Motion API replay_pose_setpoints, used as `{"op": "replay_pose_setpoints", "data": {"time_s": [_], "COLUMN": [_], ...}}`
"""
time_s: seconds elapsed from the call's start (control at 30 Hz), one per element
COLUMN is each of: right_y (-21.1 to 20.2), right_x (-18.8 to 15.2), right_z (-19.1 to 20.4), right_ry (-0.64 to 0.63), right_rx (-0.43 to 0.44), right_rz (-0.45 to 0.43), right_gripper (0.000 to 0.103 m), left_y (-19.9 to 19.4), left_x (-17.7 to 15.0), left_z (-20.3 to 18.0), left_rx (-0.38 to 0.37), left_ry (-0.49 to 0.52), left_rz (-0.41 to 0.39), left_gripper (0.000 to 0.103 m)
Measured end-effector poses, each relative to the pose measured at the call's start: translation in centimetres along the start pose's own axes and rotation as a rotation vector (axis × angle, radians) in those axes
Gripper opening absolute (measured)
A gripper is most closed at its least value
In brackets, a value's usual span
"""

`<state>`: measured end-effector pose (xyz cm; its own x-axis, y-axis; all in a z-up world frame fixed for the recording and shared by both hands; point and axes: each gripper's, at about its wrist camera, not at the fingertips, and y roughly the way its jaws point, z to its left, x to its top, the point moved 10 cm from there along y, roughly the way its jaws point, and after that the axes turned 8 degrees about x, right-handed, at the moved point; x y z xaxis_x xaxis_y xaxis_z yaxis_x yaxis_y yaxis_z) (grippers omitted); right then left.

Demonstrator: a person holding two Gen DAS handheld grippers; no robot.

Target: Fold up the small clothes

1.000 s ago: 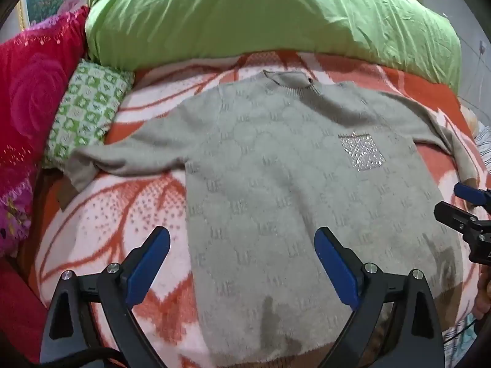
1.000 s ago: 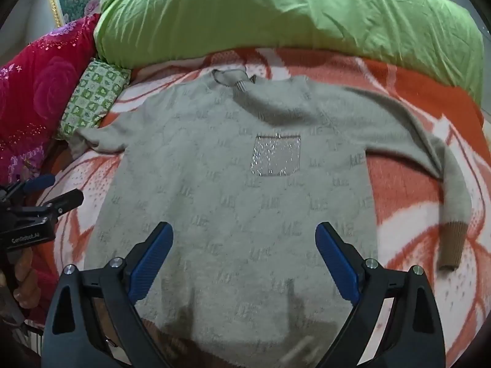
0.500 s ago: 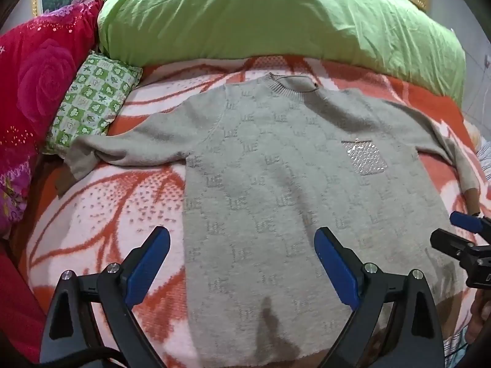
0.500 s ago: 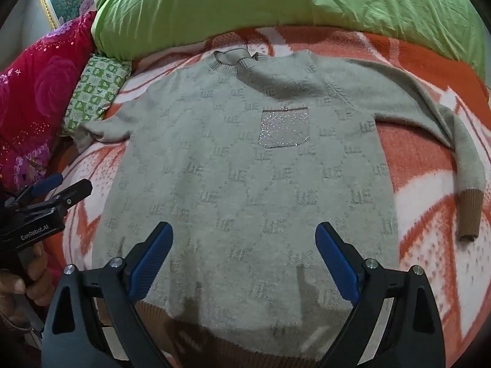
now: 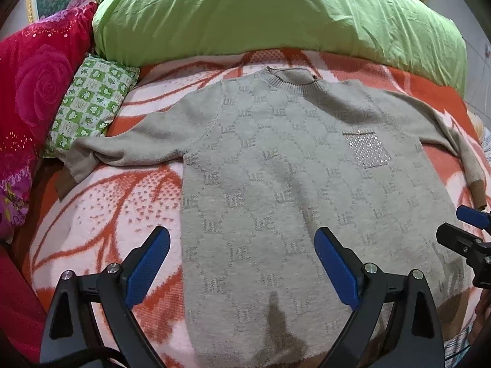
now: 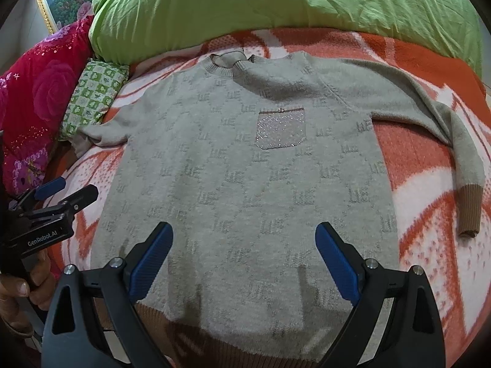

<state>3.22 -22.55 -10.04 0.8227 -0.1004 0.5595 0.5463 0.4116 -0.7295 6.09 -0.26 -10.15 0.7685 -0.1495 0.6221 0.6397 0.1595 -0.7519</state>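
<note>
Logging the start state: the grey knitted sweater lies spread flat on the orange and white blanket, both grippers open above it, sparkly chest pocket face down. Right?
Not quite: the sparkly chest pocket faces up, as the right wrist view shows. The rest holds.

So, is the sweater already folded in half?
No, the sweater lies spread flat on the blanket with both sleeves stretched out.

The sweater (image 5: 276, 190) hem (lower edge) is cut off below.
</note>
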Motion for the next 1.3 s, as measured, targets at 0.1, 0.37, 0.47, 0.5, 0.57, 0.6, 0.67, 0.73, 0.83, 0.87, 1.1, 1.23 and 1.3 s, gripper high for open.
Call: {"op": "replay_pose_setpoints", "data": {"time_s": [0.1,0.37,0.47,0.5,0.57,0.6,0.67,0.73,0.83,0.87,1.1,1.23,1.3], "right_y": [0.1,0.2,0.2,0.2,0.2,0.2,0.2,0.2,0.2,0.2,0.3,0.3,0.3], "right_x": [0.0,0.2,0.3,0.3,0.5,0.6,0.7,0.8,0.9,0.9,1.0,1.1,1.1], "right_z": [-0.3,-0.7,-0.8,-0.7,-0.9,-0.9,-1.1,-1.1,-1.3,-1.3,-1.4,-1.5,-1.5], "right_ry": [0.014,0.020,0.018,0.019,0.020,0.023,0.027,0.029,0.032,0.033,0.034,0.035,0.035], "right_rx": [-0.001,-0.009,-0.011,-0.011,-0.012,-0.011,-0.013,-0.014,-0.016,-0.016,-0.014,-0.015,-0.015], "right_rz": [0.002,-0.003,-0.006,-0.005,-0.005,-0.004,-0.005,-0.005,-0.005,-0.005,-0.006,-0.005,-0.005], "right_gripper": [0.094,0.094,0.094,0.094,0.094,0.094,0.094,0.094,0.094,0.094,0.094,0.094,0.094], "left_y": [0.3,0.8,1.0,1.1,1.3,1.4,1.5,1.6,1.7,1.7,2.0,2.0,2.0], "left_x": [-0.1,-0.3,-0.2,-0.2,-0.2,-0.2,-0.1,-0.1,-0.1,0.0,0.0,0.0,0.1], "left_z": [0.0,-0.2,-0.2,-0.2,-0.2,-0.2,-0.2,-0.3,-0.3,-0.3,-0.5,-0.7,-0.8], "left_rx": [0.003,0.010,0.010,0.009,0.009,0.009,0.008,0.008,0.004,0.004,-0.001,-0.002,-0.003], "left_ry": [0.002,0.016,0.017,0.018,0.018,0.018,0.020,0.021,0.018,0.018,0.023,0.029,0.030], "left_rz": [0.004,0.007,0.008,0.009,0.012,0.014,0.015,0.014,0.014,0.014,0.020,0.019,0.016], "left_gripper": [0.096,0.096,0.096,0.096,0.096,0.096,0.096,0.096,0.096,0.096,0.096,0.096,0.096]}}
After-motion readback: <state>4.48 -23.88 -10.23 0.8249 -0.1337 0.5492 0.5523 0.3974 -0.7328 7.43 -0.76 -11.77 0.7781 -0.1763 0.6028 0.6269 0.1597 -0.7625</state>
